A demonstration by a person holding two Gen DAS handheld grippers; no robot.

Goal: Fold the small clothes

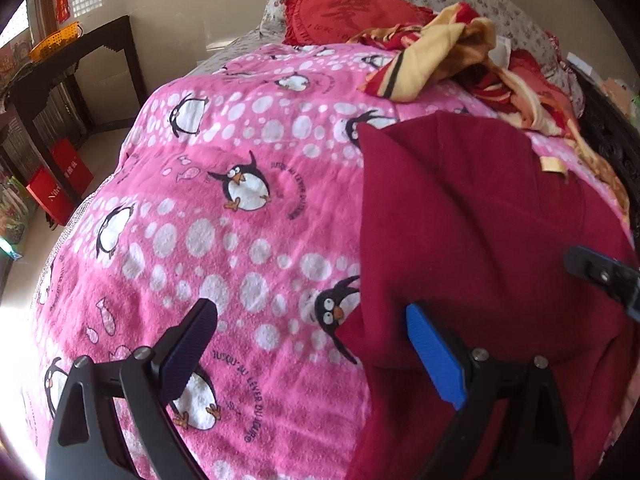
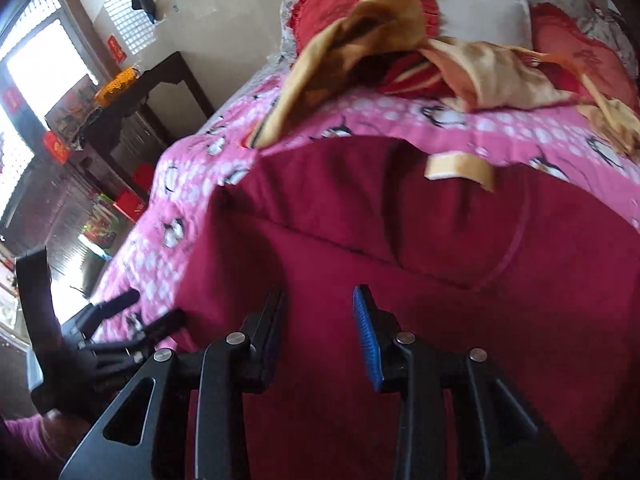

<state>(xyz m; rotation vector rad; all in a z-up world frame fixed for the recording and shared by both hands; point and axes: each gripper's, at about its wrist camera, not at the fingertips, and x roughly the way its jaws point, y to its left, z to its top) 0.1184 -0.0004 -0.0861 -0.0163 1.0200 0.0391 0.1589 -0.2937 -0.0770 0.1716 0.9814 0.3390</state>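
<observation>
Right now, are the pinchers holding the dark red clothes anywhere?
No. The left gripper and right gripper are both open over the dark red garment, and nothing is pinched between their fingers.

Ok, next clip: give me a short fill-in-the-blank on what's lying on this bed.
1. The dark red garment lies on a pink blanket printed with ____.
2. The label near the garment's far edge is ____ in colour.
3. The left gripper has its jaws ____, with nothing between them.

Missing words: penguins; yellow; open
</observation>
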